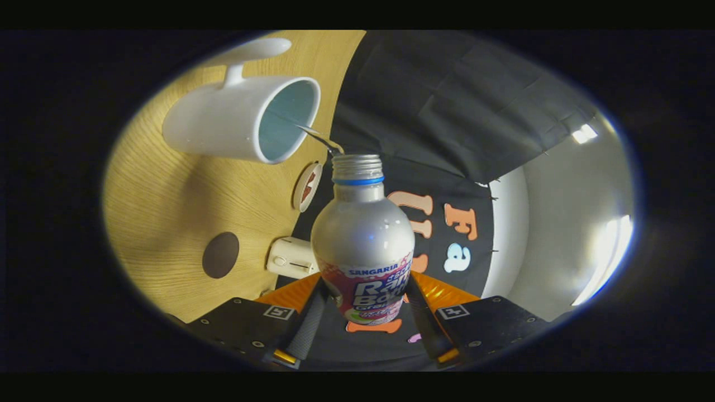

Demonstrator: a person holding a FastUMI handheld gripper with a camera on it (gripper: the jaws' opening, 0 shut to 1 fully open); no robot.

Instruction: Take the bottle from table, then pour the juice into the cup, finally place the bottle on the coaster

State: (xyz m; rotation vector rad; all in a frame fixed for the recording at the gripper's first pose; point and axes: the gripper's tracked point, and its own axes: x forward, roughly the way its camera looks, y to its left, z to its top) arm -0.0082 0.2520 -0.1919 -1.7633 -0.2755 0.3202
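Observation:
My gripper is shut on a silver bottle with a coloured label, one finger pressing each side of its lower body. The gripper is rolled over, so the wooden table stands tilted beside the bottle. The bottle's open threaded neck points toward a white cup with a pale blue inside. A thin stream of liquid runs from the neck into the cup's mouth. A dark brown round coaster lies on the table, nearer to my fingers than the cup.
A round white and red disc lies on the table between the cup and the bottle neck. A small white box with a switch sits at the table's edge, close to the bottle's side. Black cloth hangs beyond.

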